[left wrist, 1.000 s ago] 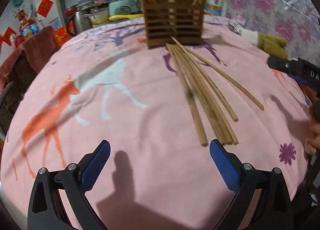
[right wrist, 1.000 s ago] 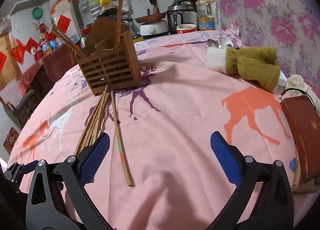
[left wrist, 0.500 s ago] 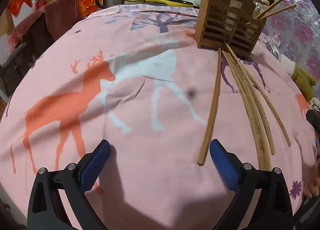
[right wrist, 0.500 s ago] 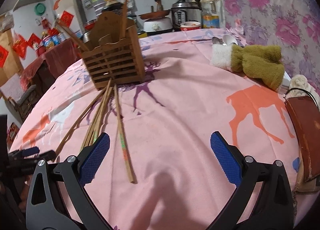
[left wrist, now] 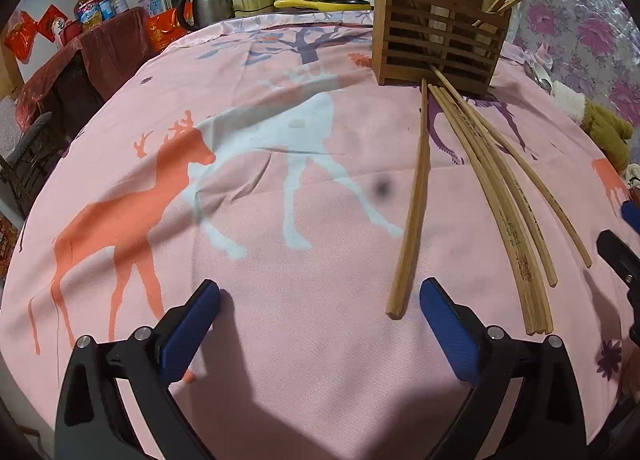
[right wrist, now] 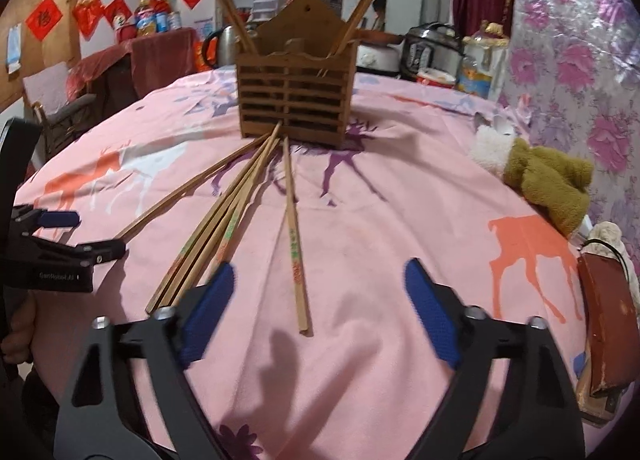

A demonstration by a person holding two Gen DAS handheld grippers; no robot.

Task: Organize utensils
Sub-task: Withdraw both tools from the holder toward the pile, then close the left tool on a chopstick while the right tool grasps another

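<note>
Several wooden chopsticks [left wrist: 496, 196] lie fanned on the pink deer-print cloth [left wrist: 240, 244], tips toward a slatted wooden holder [left wrist: 438, 40] with a few chopsticks standing in it. My left gripper [left wrist: 320, 320] is open and empty; the nearest single chopstick [left wrist: 412, 212] ends just inside its right finger. In the right wrist view the holder [right wrist: 294, 106] stands ahead and the chopsticks [right wrist: 224, 220] lie left of centre. My right gripper [right wrist: 318, 308] is open and empty, with one separate chopstick [right wrist: 294, 244] ending between its fingers.
A green and white plush toy [right wrist: 540, 176] and a spoon [right wrist: 480, 120] lie at the right. A brown case [right wrist: 608, 320] sits at the table's right edge. Pots, a kettle [left wrist: 208, 6], cookers and bottles stand behind the table. A chair [right wrist: 60, 108] stands at the left.
Both grippers have moved closer to the chopsticks. The left view has swung left then steadied on the single chopstick; the right gripper now faces the holder squarely. Nothing has been picked up.
</note>
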